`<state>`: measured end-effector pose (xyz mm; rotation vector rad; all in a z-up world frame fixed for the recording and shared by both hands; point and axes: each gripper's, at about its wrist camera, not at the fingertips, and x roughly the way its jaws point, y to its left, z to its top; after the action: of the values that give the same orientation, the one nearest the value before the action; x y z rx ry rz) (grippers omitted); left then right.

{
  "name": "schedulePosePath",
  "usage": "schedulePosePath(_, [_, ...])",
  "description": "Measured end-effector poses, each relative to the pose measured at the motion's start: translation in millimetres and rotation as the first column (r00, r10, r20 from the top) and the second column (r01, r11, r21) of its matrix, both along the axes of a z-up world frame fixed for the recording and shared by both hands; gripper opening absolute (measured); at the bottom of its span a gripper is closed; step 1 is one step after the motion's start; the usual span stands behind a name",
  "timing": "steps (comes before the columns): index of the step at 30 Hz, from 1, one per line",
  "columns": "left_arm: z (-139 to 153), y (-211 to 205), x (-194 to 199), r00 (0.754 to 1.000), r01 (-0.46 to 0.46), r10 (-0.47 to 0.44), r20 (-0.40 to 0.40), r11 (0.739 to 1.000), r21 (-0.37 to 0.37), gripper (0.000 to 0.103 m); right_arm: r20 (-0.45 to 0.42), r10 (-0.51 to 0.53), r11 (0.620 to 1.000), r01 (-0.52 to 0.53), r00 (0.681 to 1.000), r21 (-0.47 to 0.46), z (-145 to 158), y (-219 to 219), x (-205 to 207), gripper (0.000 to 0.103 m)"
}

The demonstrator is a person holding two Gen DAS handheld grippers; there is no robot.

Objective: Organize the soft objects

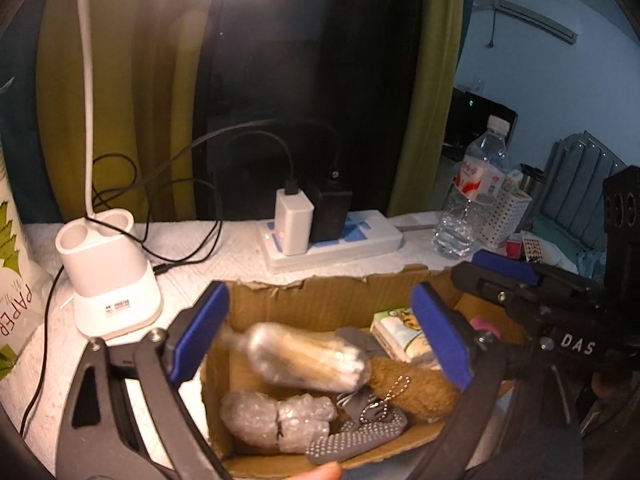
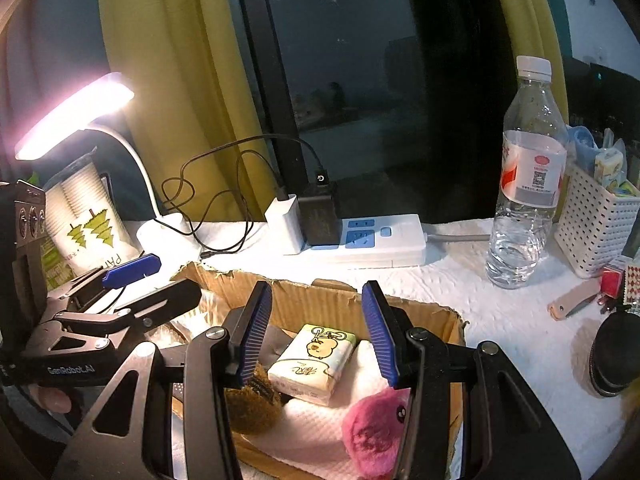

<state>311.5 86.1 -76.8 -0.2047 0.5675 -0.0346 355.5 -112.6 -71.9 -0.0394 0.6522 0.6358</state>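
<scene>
You hold both the left gripper (image 1: 320, 336) and the right gripper (image 2: 316, 334) wide and empty over the cardboard box (image 1: 320, 294), likely because its soft things, the blurred cotton-swab bag (image 1: 308, 358), brown plush (image 1: 416, 390), tissue pack (image 2: 312, 364) and pink plush (image 2: 376, 432), already sit inside.

Both grippers hang side by side with blue pads spread wide and nothing between them: left gripper (image 1: 320, 332) beside the right gripper (image 2: 316, 332), each angled downward.
</scene>
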Motion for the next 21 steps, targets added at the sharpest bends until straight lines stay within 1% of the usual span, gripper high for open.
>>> schedulePosePath(11, [21.8,-2.6,-21.5,0.999,-0.012,0.011,0.047,1.000,0.023,0.094,0.036,-0.002,1.000,0.002,0.999,-0.013,18.5,0.7,-19.6,0.050])
schedulePosePath(21, [42.5,-9.9,-52.9,0.996,-0.012,0.009,0.086,0.999,0.035,0.094,0.072,-0.001,1.000,0.002,0.997,-0.011,37.7,-6.5,-47.8,0.050])
